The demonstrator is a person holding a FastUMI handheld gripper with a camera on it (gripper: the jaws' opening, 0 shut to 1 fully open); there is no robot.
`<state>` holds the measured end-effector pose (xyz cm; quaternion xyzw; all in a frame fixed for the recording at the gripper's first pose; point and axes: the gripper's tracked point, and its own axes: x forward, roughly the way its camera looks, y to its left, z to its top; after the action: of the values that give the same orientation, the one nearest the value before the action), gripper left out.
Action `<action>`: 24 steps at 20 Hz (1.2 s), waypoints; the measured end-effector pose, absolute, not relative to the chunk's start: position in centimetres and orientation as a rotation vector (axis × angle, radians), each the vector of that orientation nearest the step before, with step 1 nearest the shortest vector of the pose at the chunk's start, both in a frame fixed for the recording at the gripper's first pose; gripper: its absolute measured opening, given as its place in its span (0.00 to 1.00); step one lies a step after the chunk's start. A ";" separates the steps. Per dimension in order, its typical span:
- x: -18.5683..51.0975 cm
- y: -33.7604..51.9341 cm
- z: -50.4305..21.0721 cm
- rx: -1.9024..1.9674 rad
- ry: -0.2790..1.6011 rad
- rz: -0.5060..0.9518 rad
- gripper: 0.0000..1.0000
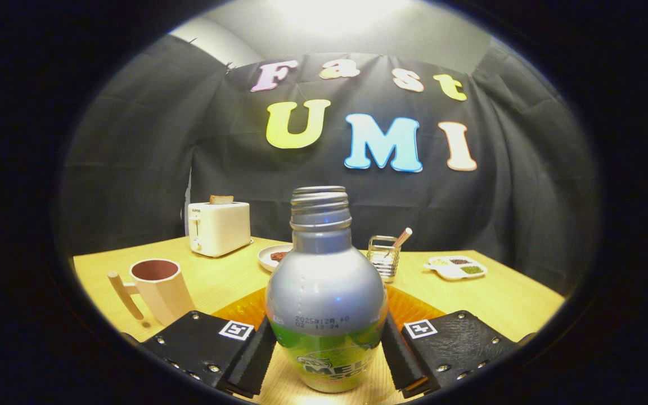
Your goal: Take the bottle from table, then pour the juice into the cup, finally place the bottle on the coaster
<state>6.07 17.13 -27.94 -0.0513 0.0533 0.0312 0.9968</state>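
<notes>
A silver bottle (324, 281) with a green label and an open threaded neck stands upright between my fingers. My gripper (327, 351) is shut on the bottle, with the black fingers (253, 354) pressing on both sides of its lower body. Just beyond the bottle an orange coaster (414, 309) lies flat on the wooden table (504, 298), showing on either side of the bottle. A pale pink cup (161, 287) with a wooden handle stands ahead to the left of the left finger; its inside looks dark.
A white toaster (218, 228) with a slice of bread in it stands at the back left. A plate (273, 256) with food, a small wire holder (384, 257) with a straw and a white divided tray (456, 267) sit behind the coaster.
</notes>
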 end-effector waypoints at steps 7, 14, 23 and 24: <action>8.5 20.1 -27.2 -0.368 0.116 0.072 0.81; 10.3 22.6 -27.4 -0.543 0.119 0.094 0.81; 10.3 25.3 -28.5 -0.839 0.055 0.107 0.81; 10.7 25.3 -28.9 -0.858 0.064 0.113 0.81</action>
<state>10.69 25.26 -28.93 -0.4156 0.0308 0.0548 0.9074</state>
